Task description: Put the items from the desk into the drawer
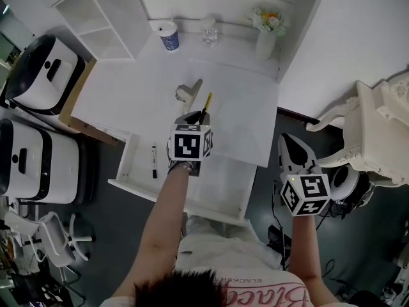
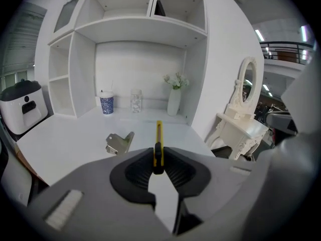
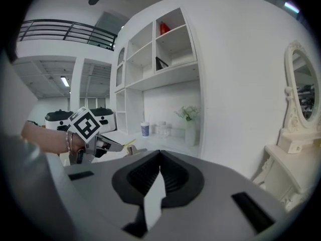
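Yellow cutter (image 2: 159, 134) clamped in left tool (image 2: 158, 167) (poking forward).

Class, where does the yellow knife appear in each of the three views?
Head view: knife at centre, over the desk.
Left gripper view: knife at centre, clamped between the jaws.
Right gripper view: knife small, left of centre.
Shared landmark: blue cup.

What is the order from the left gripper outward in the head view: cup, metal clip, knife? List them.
1. Knife, in the left gripper's jaws.
2. Metal clip, on the desk just beyond.
3. Cup, at the desk's back left.
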A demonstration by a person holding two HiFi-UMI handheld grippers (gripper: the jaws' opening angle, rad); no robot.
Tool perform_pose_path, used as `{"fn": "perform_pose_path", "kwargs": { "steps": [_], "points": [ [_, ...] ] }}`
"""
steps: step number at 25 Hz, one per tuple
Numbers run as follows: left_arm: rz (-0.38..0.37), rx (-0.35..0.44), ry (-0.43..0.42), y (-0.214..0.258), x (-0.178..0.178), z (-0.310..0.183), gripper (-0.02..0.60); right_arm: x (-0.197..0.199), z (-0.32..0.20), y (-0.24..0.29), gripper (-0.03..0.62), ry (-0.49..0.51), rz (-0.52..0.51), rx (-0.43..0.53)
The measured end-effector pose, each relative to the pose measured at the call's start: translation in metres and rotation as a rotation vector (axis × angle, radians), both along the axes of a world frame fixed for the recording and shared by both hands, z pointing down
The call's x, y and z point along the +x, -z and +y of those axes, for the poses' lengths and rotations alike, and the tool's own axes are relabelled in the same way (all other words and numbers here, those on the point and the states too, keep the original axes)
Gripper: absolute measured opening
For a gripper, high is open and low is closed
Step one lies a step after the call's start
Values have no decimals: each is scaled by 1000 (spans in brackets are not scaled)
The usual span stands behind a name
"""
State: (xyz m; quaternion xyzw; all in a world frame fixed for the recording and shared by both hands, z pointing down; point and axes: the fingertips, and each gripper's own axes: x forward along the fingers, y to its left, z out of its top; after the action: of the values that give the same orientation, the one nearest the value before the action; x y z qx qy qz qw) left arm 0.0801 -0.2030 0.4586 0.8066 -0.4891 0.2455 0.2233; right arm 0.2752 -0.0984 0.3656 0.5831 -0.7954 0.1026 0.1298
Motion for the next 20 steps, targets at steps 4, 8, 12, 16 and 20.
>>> {"fn": "perform_pose_path", "kwargs": {
  "steps": [4,8,12,16,20],
  "points": [
    [35,61,2,26,-19,12,69,-18,7,14,8,2,-10,26],
    [80,133,9,56,-40,22,69,-36,11,26,8,6,-8,55],
    [137,185,24,82,-61,33,70,-48,13,39,8,4,-11,87],
    [207,266,12,107,-85,42,70,-62,12,52,9,-1,-16,116],
    [267,357,-8,126,-108,50,71,-78,12,64,8,0,-12,144]
  ]
}}
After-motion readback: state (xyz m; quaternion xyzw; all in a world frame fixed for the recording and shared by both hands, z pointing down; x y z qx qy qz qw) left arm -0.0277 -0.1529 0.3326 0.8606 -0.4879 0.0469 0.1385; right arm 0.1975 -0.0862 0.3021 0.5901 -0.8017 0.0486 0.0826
